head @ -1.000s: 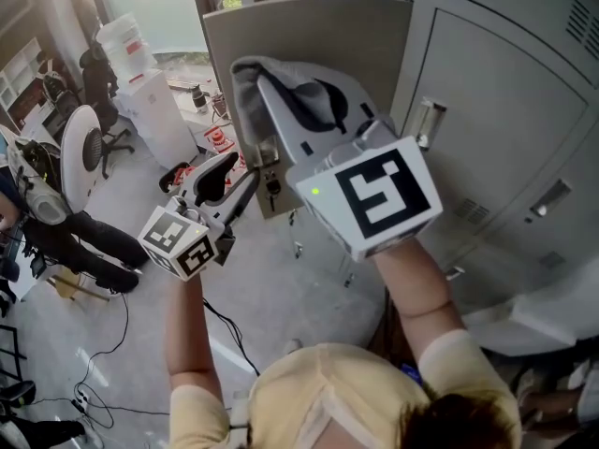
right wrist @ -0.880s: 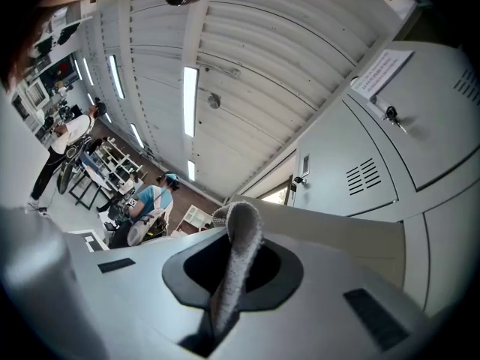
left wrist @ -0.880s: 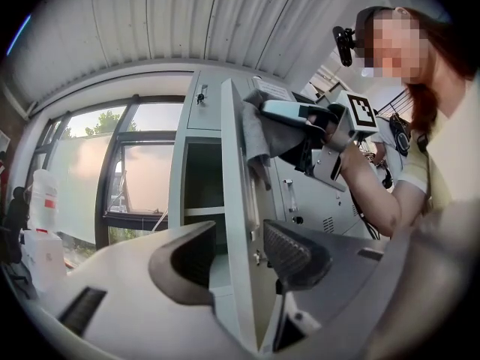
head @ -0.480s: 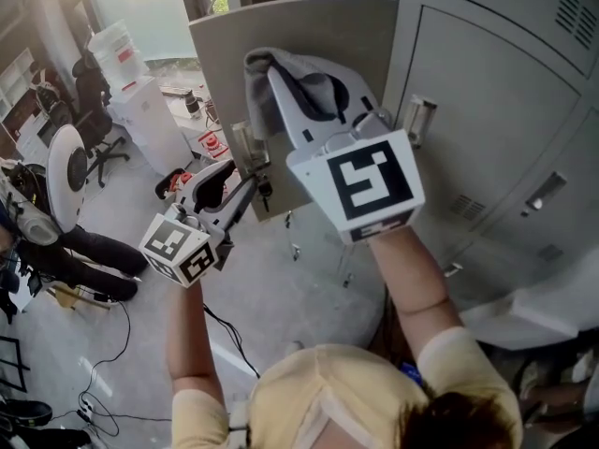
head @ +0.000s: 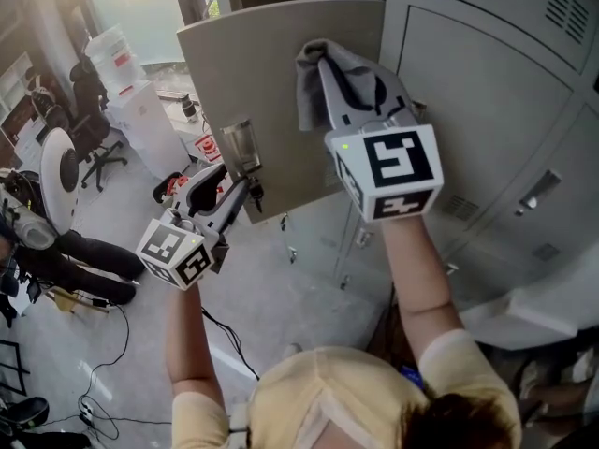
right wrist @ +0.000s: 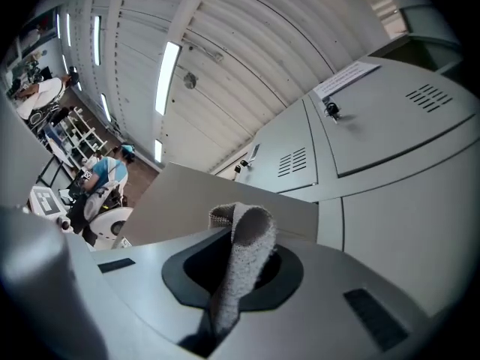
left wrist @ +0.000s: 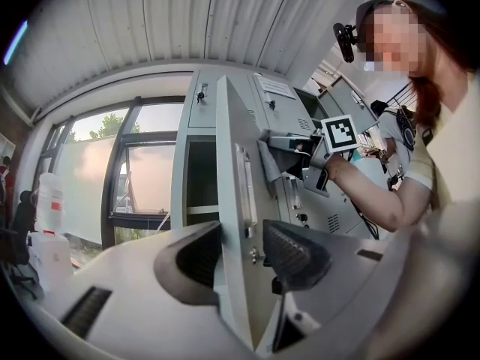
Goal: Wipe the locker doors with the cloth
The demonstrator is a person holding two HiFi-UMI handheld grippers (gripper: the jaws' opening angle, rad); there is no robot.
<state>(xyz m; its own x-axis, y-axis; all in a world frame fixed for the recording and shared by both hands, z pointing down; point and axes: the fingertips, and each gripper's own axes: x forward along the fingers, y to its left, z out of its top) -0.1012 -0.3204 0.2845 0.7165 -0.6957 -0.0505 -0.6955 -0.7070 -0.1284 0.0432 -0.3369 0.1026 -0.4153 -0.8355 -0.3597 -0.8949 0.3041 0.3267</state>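
Observation:
The grey locker door [head: 271, 82] stands swung open, its handle [head: 241, 146] near the lower left edge. My right gripper [head: 339, 75] is shut on a grey cloth [head: 318, 68] and holds it against the door's upper right part. In the right gripper view the cloth [right wrist: 244, 257] stands up between the jaws, with the door [right wrist: 195, 201] just beyond. My left gripper [head: 240, 193] is below the handle; in the left gripper view its jaws straddle the door's edge [left wrist: 231, 201], one on each face, closed on it [left wrist: 238, 255].
Closed grey lockers [head: 487, 110] fill the right side. To the left on the floor are white containers [head: 117, 50], an office chair [head: 61, 166], a seated person's legs [head: 89, 246] and cables [head: 112, 344].
My right gripper has slid the cloth up and to the right across the door, away from the handle. The left gripper has stayed at the door's lower edge.

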